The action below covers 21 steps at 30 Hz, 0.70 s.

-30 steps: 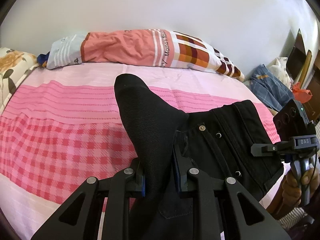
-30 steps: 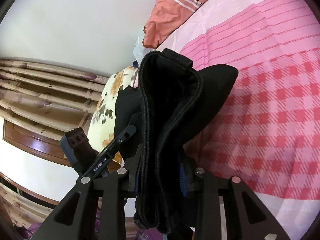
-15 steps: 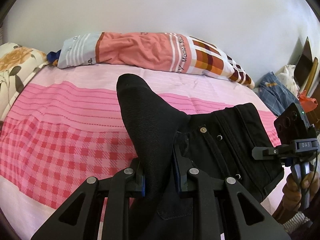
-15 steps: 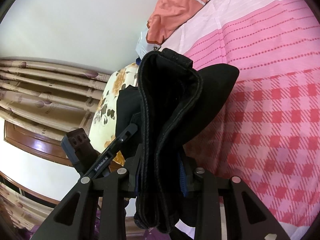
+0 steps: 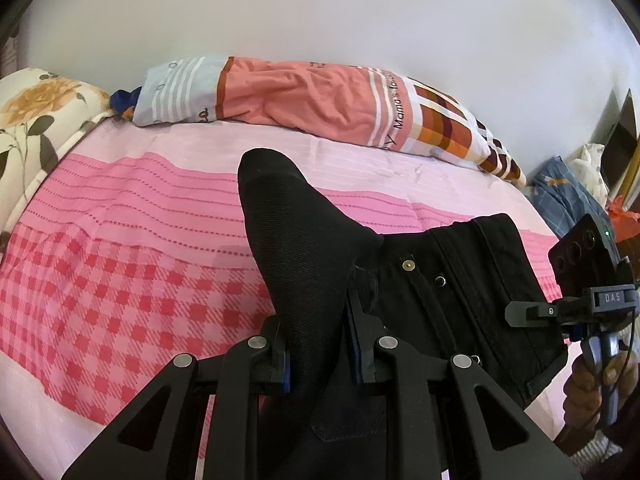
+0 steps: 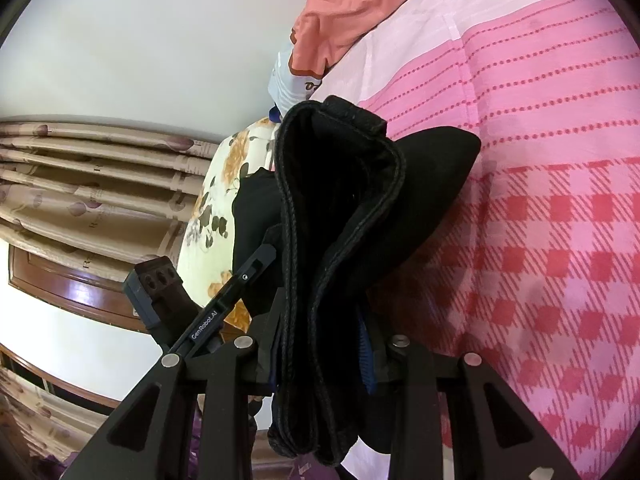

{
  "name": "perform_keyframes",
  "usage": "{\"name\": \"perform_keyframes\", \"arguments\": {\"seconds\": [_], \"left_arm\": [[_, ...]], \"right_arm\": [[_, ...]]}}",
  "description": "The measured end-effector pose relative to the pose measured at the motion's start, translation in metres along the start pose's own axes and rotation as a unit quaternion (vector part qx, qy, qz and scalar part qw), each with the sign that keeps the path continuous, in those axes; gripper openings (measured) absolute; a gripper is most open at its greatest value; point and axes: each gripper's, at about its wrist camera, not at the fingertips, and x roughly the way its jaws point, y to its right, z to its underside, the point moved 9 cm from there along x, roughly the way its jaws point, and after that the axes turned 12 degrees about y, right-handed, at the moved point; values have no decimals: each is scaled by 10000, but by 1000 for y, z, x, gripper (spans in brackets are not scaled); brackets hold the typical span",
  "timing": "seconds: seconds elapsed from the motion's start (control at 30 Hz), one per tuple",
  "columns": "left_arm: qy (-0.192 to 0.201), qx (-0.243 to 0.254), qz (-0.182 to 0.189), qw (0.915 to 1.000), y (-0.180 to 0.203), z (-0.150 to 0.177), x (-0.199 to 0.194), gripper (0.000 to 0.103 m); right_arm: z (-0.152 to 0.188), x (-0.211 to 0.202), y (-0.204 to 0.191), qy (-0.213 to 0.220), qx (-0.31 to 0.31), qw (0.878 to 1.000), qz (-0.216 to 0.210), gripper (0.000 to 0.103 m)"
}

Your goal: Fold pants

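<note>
The left gripper (image 5: 320,350) is pinching a fold of the black pants (image 5: 460,300), its fingers (image 5: 280,354) pressing in from both sides, and a rounded peak of cloth is standing up past the tips. It is tilting down toward the pink checked bed (image 5: 120,280), carrying the cloth above the near edge. The right gripper (image 6: 322,354) is clamping the bunched waistband, its fingers (image 6: 366,354) squeezing several stitched layers that are rising in a thick loop ahead of it. It is pointing more nearly level, across the bed toward the far end. Between the two, the waistband with its metal snaps is stretching taut above the mattress. At the right edge of the left view, a hand (image 5: 592,384) is gripping the right tool's handle. Along the far edge a long striped pillow (image 5: 320,100) is lying against the wall, with a floral pillow (image 5: 32,120) at the far left corner.
</note>
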Motion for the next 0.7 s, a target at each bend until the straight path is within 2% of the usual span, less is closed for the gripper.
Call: {"name": "perform_keyframes", "arguments": {"seconds": [0.7], "left_arm": [[82,-84,-81,9999,-28,-13,18,21]], "right_arm": [[0,9,-4,-15,64,10000,-43,30]]}}
